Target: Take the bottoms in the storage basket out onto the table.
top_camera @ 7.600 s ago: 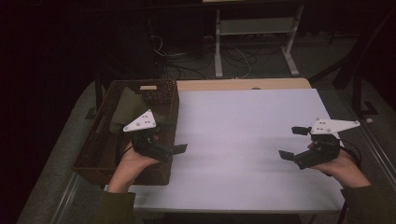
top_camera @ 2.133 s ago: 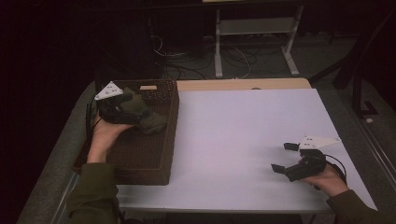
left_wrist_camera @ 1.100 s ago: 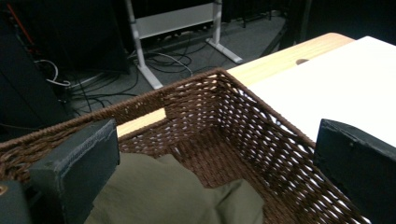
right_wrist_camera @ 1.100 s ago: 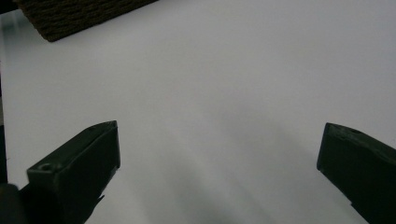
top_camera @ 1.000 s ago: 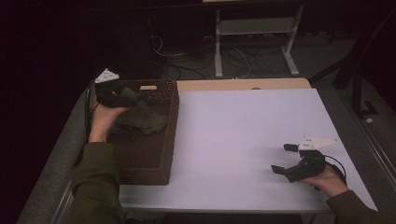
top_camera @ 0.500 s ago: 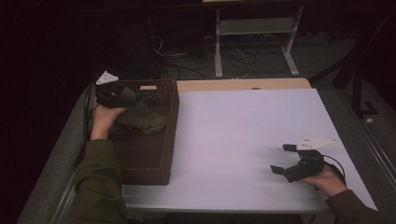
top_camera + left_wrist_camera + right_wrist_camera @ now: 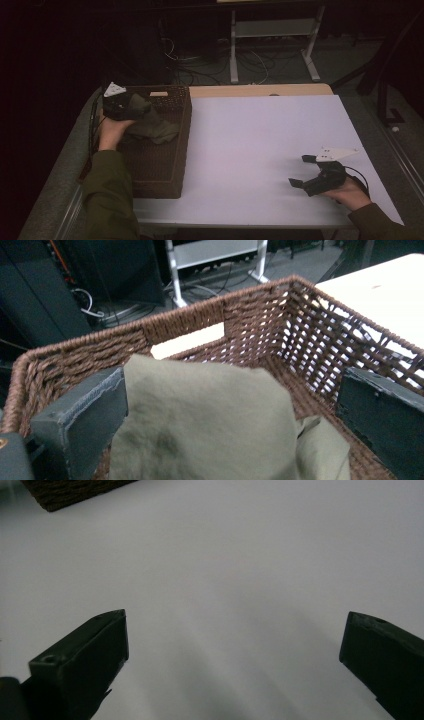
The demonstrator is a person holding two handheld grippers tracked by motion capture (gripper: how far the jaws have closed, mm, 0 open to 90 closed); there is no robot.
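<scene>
An olive-green cloth [image 7: 156,130] lies bunched in the far part of a brown wicker basket [image 7: 186,131] at the table's left. My left gripper [image 7: 141,107] is inside the basket's far left corner, over the cloth. In the left gripper view the cloth [image 7: 210,425] bulges up between the two jaws, which stand wide apart; the left gripper [image 7: 230,390] is open. My right gripper [image 7: 299,170] rests low over the white table [image 7: 260,135] near its front right, open, with nothing between its jaws [image 7: 235,625].
The basket's woven far wall [image 7: 200,315] stands close ahead of the left jaws. A basket corner [image 7: 70,490] shows far off in the right gripper view. Beyond the table are a metal stand [image 7: 272,30] and floor cables [image 7: 195,55].
The left hand has moved from the basket's middle toward its far left corner, with the cloth bunched under the gripper. The right gripper has barely moved.
</scene>
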